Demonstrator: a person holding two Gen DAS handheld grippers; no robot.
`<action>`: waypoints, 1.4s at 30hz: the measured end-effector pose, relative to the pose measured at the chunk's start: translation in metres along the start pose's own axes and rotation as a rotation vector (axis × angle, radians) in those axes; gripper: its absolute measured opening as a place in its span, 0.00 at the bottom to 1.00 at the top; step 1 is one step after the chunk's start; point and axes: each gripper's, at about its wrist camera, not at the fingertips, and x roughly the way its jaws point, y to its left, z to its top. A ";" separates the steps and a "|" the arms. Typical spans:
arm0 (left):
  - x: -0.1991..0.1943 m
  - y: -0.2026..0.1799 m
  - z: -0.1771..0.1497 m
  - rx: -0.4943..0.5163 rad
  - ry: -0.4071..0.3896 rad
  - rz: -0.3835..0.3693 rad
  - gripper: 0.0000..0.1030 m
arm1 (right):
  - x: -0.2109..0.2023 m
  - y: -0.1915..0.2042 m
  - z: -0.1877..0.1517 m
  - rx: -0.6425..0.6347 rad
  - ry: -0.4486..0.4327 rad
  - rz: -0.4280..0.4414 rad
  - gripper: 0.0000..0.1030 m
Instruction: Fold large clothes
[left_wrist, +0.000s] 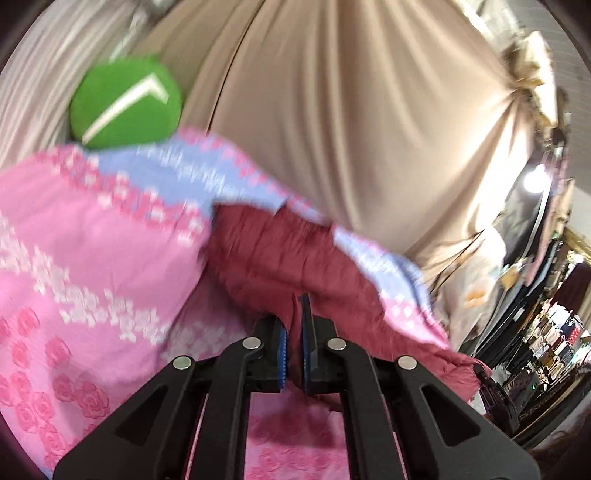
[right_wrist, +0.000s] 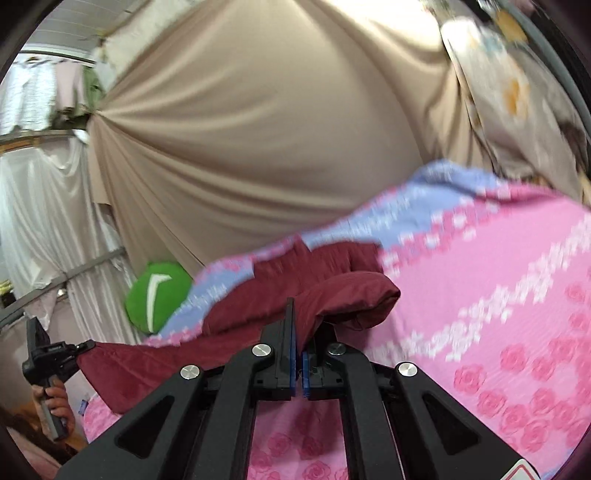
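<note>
A dark red garment (left_wrist: 280, 258) hangs lifted above a pink rose-patterned bedsheet (left_wrist: 85, 258). My left gripper (left_wrist: 293, 325) is shut on one edge of the garment, cloth pinched between its blue pads. My right gripper (right_wrist: 297, 332) is shut on another edge of the same garment (right_wrist: 332, 291), which drapes over its right finger. In the right wrist view the garment stretches left to the left gripper (right_wrist: 48, 354), held by a hand. The sheet (right_wrist: 498, 295) lies below and to the right.
A green round cushion (left_wrist: 125, 103) with a white mark sits at the sheet's far edge; it also shows in the right wrist view (right_wrist: 157, 295). Beige curtains (right_wrist: 258, 129) hang behind. White drapes (right_wrist: 40, 206) hang left. Cluttered shelves (left_wrist: 554, 339) stand right.
</note>
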 end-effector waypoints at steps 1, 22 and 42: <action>-0.009 -0.004 0.004 0.007 -0.025 -0.009 0.04 | -0.012 0.005 0.006 -0.019 -0.037 0.018 0.02; 0.093 0.000 0.043 0.089 0.082 0.163 0.05 | 0.034 0.012 0.050 -0.008 -0.097 0.001 0.02; 0.314 0.077 0.002 0.155 0.359 0.481 0.05 | 0.250 -0.068 0.011 0.101 0.296 -0.314 0.02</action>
